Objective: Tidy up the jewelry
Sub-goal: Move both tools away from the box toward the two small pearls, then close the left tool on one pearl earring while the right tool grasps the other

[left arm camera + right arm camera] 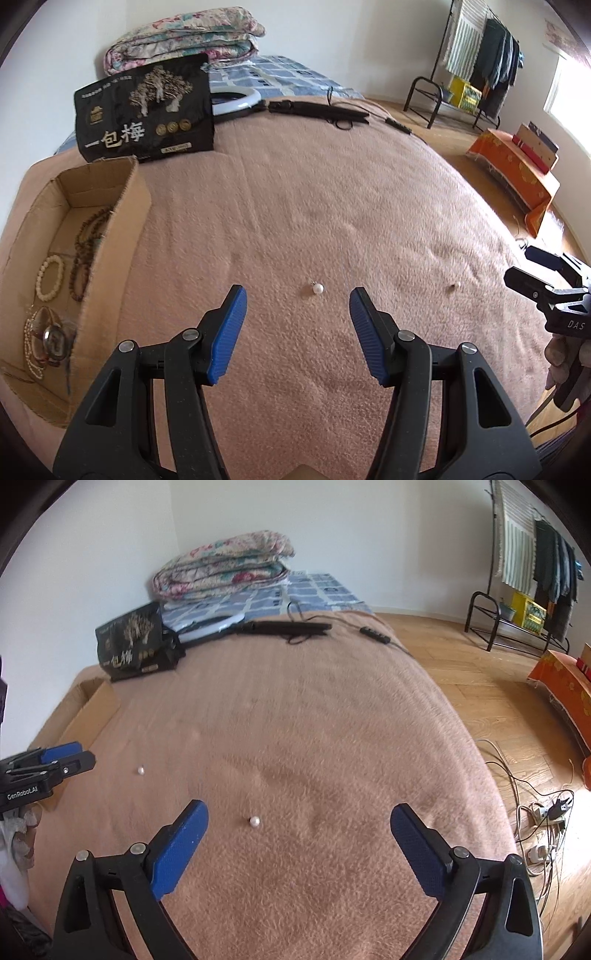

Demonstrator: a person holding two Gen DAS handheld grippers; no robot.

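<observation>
Pearl (318,288) just beyond left gripper (297,297)

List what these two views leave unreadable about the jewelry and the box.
- Left wrist view: cardboard box, its near wall hides part of the bracelets.
- Left wrist view: right pearl too small to make out a fitting.
- Right wrist view: the box interior is hidden by its wall.

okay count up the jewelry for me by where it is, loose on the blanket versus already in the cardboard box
Loose pearl pieces on the blanket: 2, one ahead of the left gripper's open jaws, one ahead of the right gripper's.
Bead bracelets and strands in the cardboard box: at least 4, tangled, so not exact.
Total: at least 6.
</observation>
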